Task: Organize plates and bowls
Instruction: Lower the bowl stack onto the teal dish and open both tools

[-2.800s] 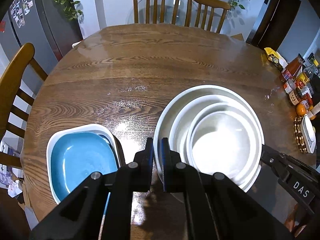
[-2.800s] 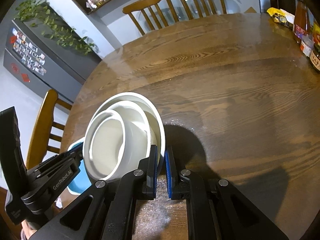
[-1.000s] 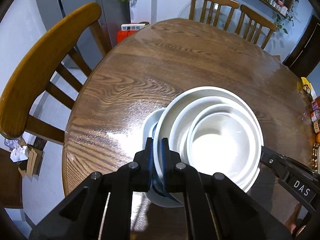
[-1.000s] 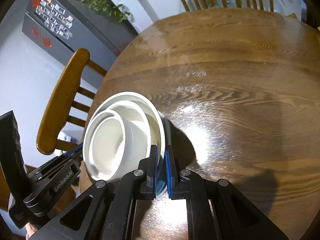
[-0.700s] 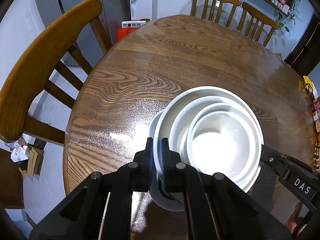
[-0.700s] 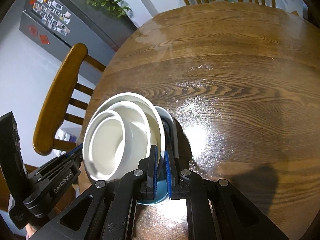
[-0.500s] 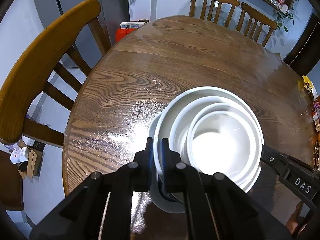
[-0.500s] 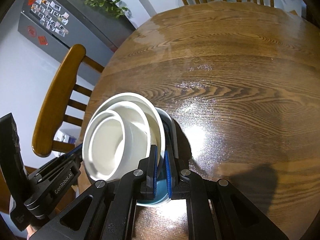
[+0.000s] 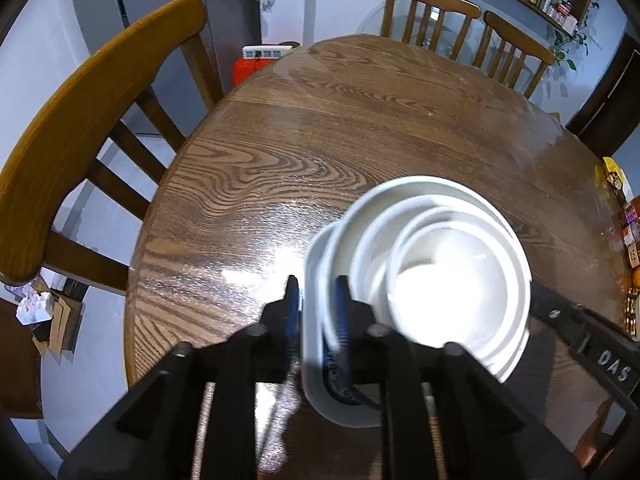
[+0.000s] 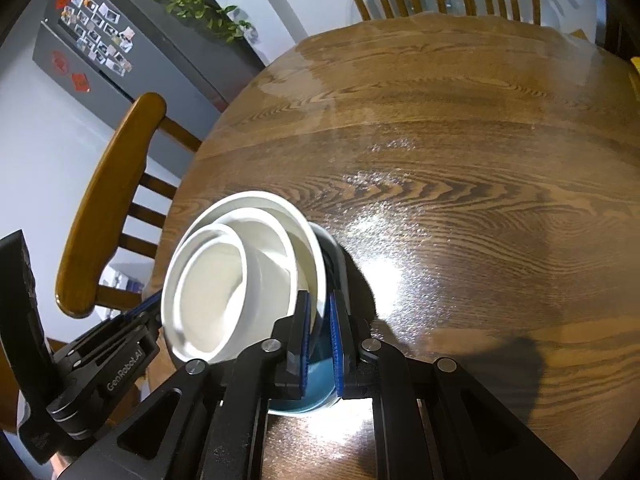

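Resting over the blue-and-white square plates [image 10: 320, 388] on the round wooden worktop [image 10: 460, 168], the stack of three nested white bowls [image 9: 440, 280] sits near the worktop's edge, beside a wooden chair [image 9: 80, 120]. The right gripper [image 10: 318, 332] is clamped on the rim of the outermost bowl, its blue pads pressed against both faces of the bowl wall. The left gripper [image 9: 316, 304] has just been opening: its jaws stand slightly apart, straddling the opposite rim of the bowl stack and the white plate edge below it, with the pads no longer pressing. Both grippers point steeply down at the worktop. Condiment bottles [image 9: 630, 236] stand at the worktop's far right edge.
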The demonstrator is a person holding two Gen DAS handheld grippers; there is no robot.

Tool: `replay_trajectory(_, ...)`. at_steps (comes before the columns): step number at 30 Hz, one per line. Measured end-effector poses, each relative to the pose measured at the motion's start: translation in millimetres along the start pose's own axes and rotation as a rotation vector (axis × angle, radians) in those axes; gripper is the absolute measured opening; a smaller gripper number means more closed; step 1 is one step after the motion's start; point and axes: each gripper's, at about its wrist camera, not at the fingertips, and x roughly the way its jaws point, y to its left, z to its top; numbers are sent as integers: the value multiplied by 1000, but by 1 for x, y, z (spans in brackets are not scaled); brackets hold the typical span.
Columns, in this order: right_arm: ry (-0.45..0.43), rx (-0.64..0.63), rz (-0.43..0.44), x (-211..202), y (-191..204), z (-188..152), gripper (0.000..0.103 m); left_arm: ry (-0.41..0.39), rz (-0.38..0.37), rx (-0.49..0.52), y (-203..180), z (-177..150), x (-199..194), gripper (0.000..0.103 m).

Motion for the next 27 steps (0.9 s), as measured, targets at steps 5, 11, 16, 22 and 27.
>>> replay_trajectory(5, -55, -25, -18, -16, 2, 3, 11, -18, 9, -29, 11, 0, -5, 47)
replay_trajectory(11, -84, -47, -22, -28, 9, -2, 11, -57, 9, -21, 17, -1, -19, 59)
replay_trajectory(16, -93, -85, -36, -38, 15, -14, 22, -84, 4, 13, 22, -8, -31, 74)
replay_trajectory(22, -79, -154, -11, -47, 25, -31, 58, -106, -11, 41, 30, -20, -46, 83)
replay_trajectory(27, -56, -225, 2, -51, 37, -47, 74, -122, -29, 84, 28, -32, -58, 99)
